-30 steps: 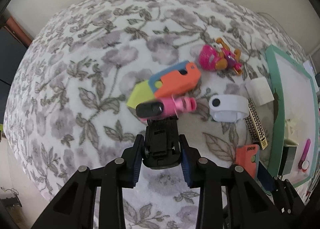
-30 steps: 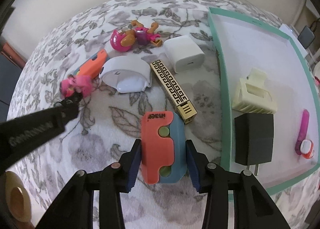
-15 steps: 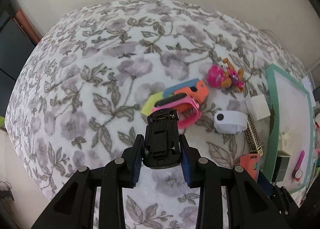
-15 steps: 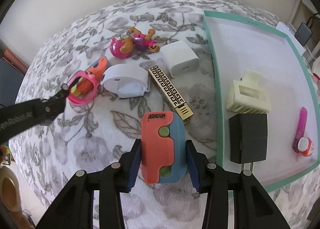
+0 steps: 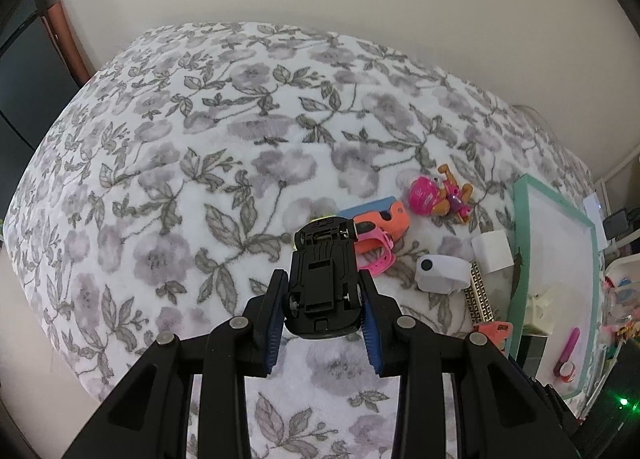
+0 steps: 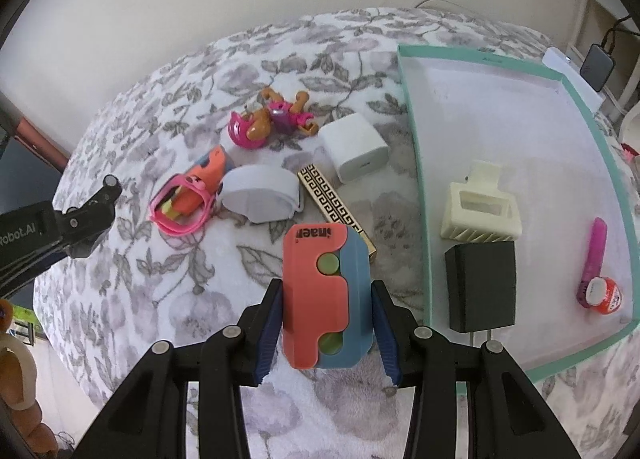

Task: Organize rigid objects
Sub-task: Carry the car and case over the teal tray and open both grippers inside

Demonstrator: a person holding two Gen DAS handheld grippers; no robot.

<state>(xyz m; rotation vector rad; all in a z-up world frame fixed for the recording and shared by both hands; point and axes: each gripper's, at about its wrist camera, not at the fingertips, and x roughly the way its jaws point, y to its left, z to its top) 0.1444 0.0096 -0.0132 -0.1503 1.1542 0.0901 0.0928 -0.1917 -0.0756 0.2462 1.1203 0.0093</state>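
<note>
My left gripper [image 5: 323, 291] is shut on a black toy car [image 5: 323, 279], held underside up above the floral blanket [image 5: 200, 163]. My right gripper [image 6: 326, 315] is shut on an orange-and-blue block toy [image 6: 326, 295], held above the blanket just left of the teal-rimmed tray [image 6: 418, 187]. On the blanket lie a pink watch band [image 6: 180, 211], an orange-blue toy [image 6: 208, 175], a white curved piece [image 6: 260, 199], a gold patterned bar [image 6: 332, 203], a white charger cube [image 6: 354, 147] and a pink figure [image 6: 272, 119].
The tray holds a cream clip [image 6: 480, 211], a black adapter [image 6: 480, 285] and a pink stick with a red-white cap [image 6: 596, 263]. The left gripper's arm shows in the right wrist view [image 6: 60, 223]. A wall stands behind the bed.
My left gripper has lifted and pulled back with the black car, leaving the pink watch band on the blanket. My right gripper has risen a little with the block toy.
</note>
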